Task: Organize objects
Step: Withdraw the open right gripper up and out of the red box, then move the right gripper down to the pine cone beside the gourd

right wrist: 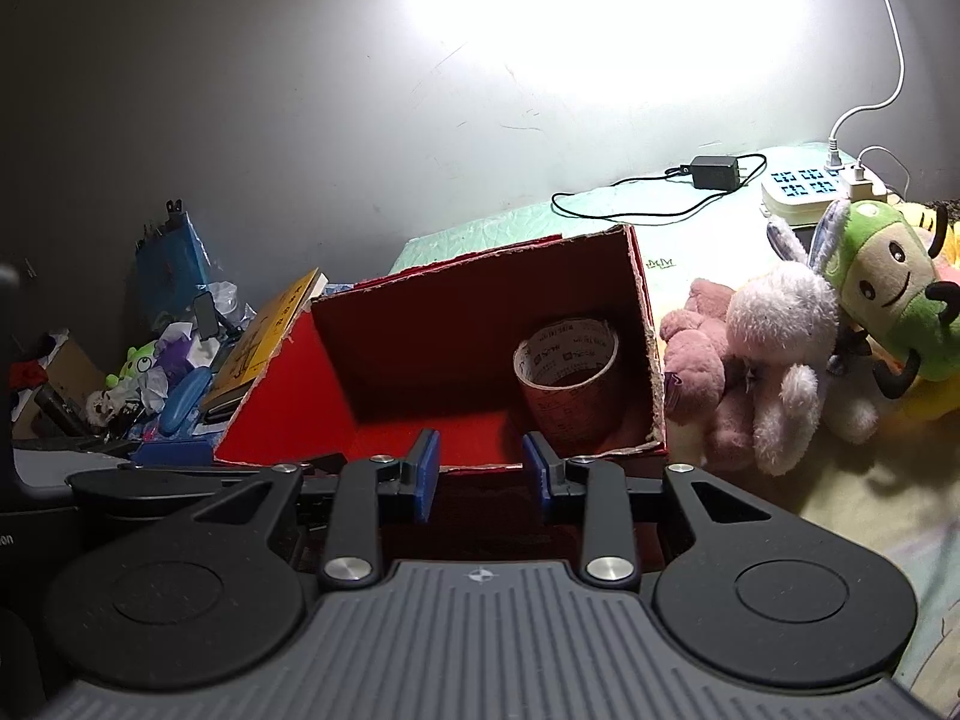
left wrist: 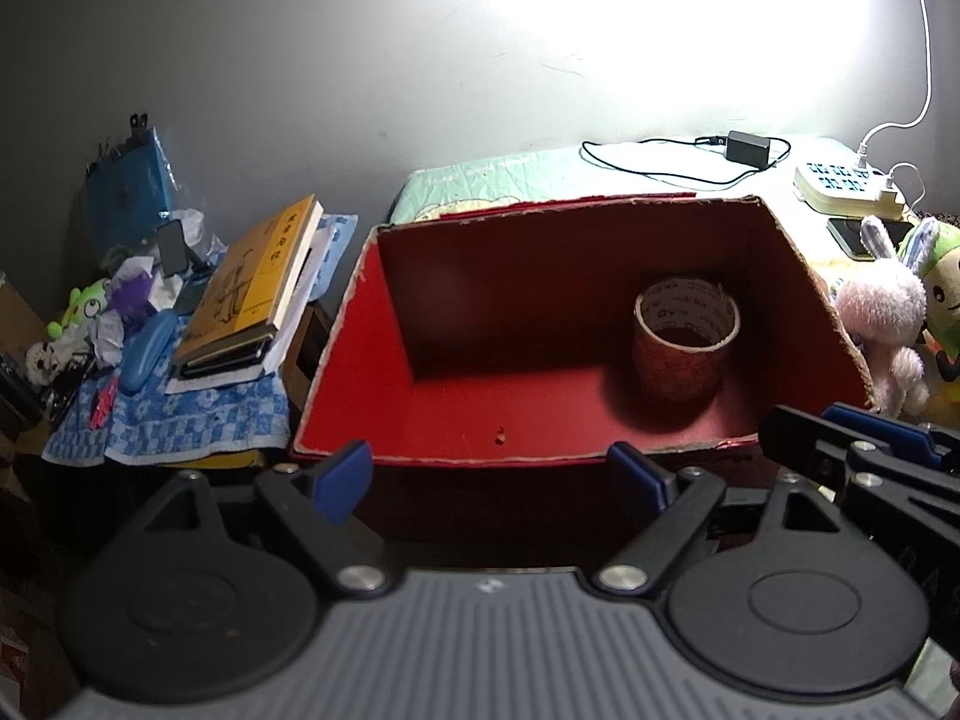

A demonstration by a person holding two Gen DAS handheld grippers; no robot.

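Both claws are hanging empty just short of the red box's near rim: the left gripper (left wrist: pixel 489 480) is standing spread wide, the right gripper (right wrist: pixel 480 471) is gaping narrowly, nothing between either pair of pads. Ahead of them the tape roll (left wrist: pixel 687 336) is sitting upright in the right back corner of the red box (left wrist: pixel 480 420), apparently stowed there already. Outside its right wall, plush toys (right wrist: pixel 780 354) are lying heaped, probably awaiting sorting

right gripper (right wrist: pixel 480 474): jaws partly apart, nothing between them, at near rim of red box (right wrist: pixel 384 354) | tape roll (right wrist: pixel 570 381): upright in box's right corner | plush toys (right wrist: pixel 780 360): right of box | yellow book (right wrist: pixel 264 342): left of box | power strip (right wrist: pixel 822 189): far right
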